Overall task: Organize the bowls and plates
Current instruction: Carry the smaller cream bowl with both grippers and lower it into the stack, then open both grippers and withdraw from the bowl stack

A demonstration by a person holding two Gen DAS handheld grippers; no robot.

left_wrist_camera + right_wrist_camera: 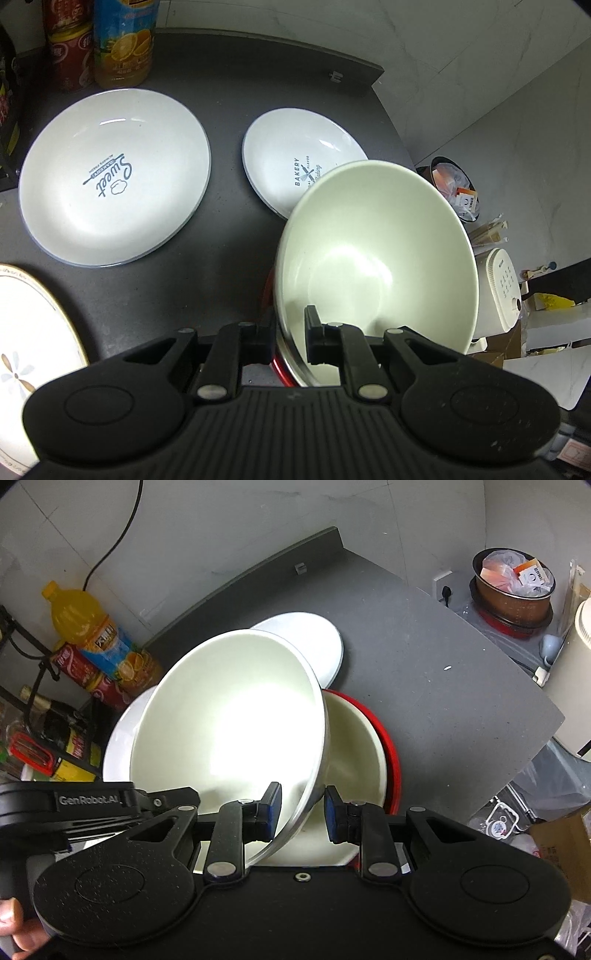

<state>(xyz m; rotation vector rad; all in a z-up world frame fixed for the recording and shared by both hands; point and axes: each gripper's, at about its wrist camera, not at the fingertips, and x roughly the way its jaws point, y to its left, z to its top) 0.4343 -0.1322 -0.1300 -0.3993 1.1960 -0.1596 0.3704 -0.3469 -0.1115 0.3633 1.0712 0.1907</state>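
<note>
My left gripper (290,334) is shut on the rim of a cream bowl (373,254) and holds it tilted above a red-sided bowl (267,295) on the dark table (229,92). In the right wrist view the same tilted cream bowl (229,731) has its rim between the pads of my right gripper (302,814), whose jaws stand a little apart from the rim. Beneath it sits the red-rimmed bowl (358,746). A large "Sweet" plate (114,177) and a smaller "Bakery" plate (295,158) lie on the table. A gold-rimmed flower plate (26,339) lies at the left.
An orange juice bottle (123,40) and red cans (68,55) stand at the table's back left. A rack with bottles (44,731) is at the left. Off the right edge are a pot with rubbish (513,579) and a white rice cooker (498,291).
</note>
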